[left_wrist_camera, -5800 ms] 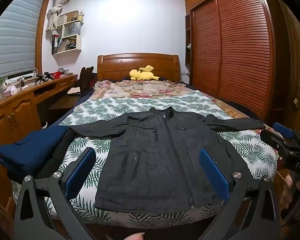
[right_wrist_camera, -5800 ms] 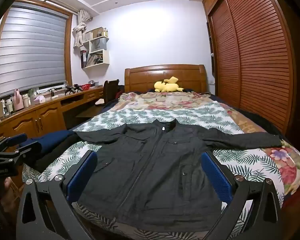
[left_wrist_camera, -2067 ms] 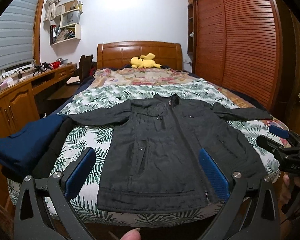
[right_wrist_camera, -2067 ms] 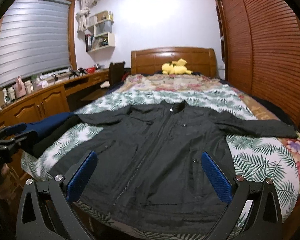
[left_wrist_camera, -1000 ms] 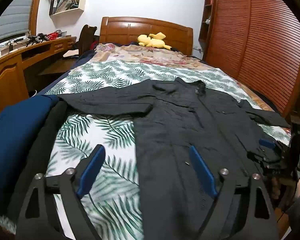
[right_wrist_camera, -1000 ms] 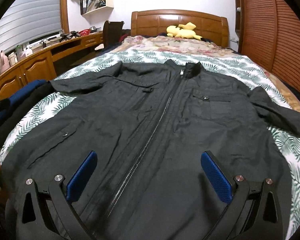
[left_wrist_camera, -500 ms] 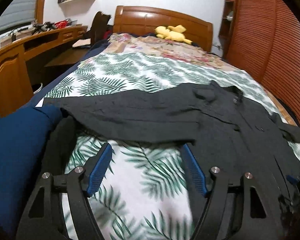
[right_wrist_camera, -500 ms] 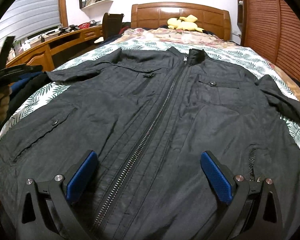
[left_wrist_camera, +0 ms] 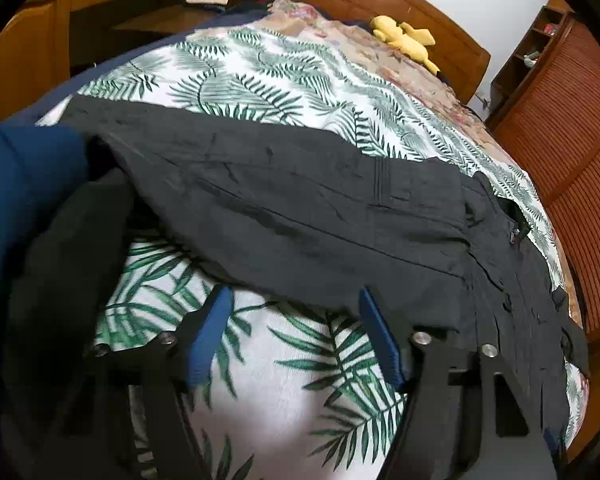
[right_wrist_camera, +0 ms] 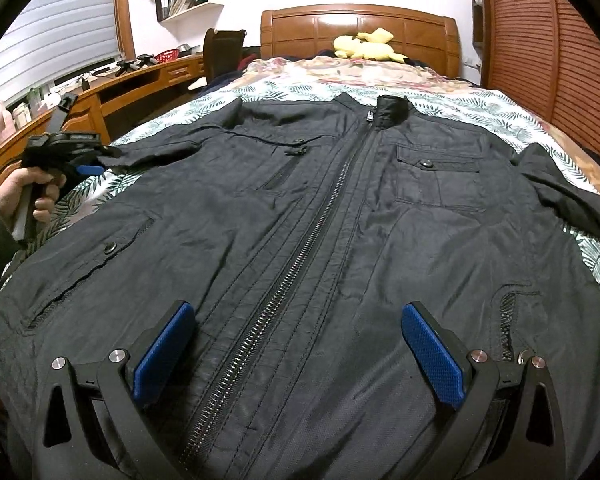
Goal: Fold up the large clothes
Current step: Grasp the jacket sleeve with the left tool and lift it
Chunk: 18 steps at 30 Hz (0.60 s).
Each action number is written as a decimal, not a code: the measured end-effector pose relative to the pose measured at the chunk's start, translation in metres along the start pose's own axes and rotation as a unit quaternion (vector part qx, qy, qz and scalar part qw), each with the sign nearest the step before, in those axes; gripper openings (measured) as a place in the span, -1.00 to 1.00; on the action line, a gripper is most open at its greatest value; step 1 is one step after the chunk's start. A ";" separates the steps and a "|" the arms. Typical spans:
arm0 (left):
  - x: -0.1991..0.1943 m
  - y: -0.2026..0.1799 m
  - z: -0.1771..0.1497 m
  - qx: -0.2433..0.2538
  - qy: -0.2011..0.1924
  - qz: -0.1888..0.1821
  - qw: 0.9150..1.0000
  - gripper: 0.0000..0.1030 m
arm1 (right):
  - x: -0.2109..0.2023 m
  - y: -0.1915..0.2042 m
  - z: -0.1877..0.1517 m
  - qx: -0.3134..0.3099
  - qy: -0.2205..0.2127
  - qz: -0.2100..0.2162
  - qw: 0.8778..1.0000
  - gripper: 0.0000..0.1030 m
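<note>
A large black zip jacket [right_wrist_camera: 320, 208] lies flat, front up, on the leaf-print bedspread [left_wrist_camera: 260, 64]. Its left sleeve [left_wrist_camera: 280, 208] stretches across the left wrist view. My left gripper [left_wrist_camera: 296, 316] is open, its blue pads just short of the sleeve's lower edge; it also shows in the right wrist view [right_wrist_camera: 86, 168] near the sleeve's cuff, held by a hand. My right gripper [right_wrist_camera: 296, 328] is open, low over the jacket's hem, astride the zip [right_wrist_camera: 284, 280]. The right sleeve [right_wrist_camera: 572, 196] lies out to the right.
A folded navy garment [left_wrist_camera: 16, 184] on a dark one [left_wrist_camera: 68, 264] sits at the bed's left edge. A yellow plush toy [right_wrist_camera: 366, 46] lies by the wooden headboard [right_wrist_camera: 360, 28]. A wooden desk [right_wrist_camera: 112, 88] runs along the left; a slatted wardrobe [right_wrist_camera: 548, 40] stands on the right.
Both grippers have come down close to the bed. The left one has swung left toward the jacket's left sleeve. The right one has moved in low over the hem. Both stay open.
</note>
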State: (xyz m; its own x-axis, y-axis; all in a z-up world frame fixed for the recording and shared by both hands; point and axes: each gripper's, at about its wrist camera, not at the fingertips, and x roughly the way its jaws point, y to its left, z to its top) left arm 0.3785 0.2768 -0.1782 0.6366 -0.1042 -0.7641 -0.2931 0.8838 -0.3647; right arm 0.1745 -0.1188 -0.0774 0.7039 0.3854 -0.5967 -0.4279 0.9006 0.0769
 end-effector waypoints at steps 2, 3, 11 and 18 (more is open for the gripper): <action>0.010 0.000 0.003 -0.008 0.011 0.005 1.000 0.09 | 0.000 0.000 -0.001 0.001 -0.001 0.001 1.000 0.99; 0.013 -0.001 0.004 -0.010 0.012 0.007 1.000 0.08 | 0.000 0.000 -0.001 0.001 -0.002 0.002 1.000 0.99; 0.026 -0.011 0.021 0.006 0.009 0.038 0.999 -0.93 | -0.001 -0.001 -0.002 0.002 -0.003 0.004 1.000 0.99; -0.023 -0.066 0.028 0.081 -0.062 0.024 0.994 -0.95 | -0.004 -0.003 -0.002 0.008 -0.005 0.005 1.000 0.99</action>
State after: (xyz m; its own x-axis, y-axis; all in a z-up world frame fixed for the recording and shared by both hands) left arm 0.4034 0.2335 -0.1217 0.7105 -0.0110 -0.7036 -0.2130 0.9496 -0.2300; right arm 0.1716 -0.1235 -0.0770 0.7049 0.3958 -0.5886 -0.4251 0.9000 0.0962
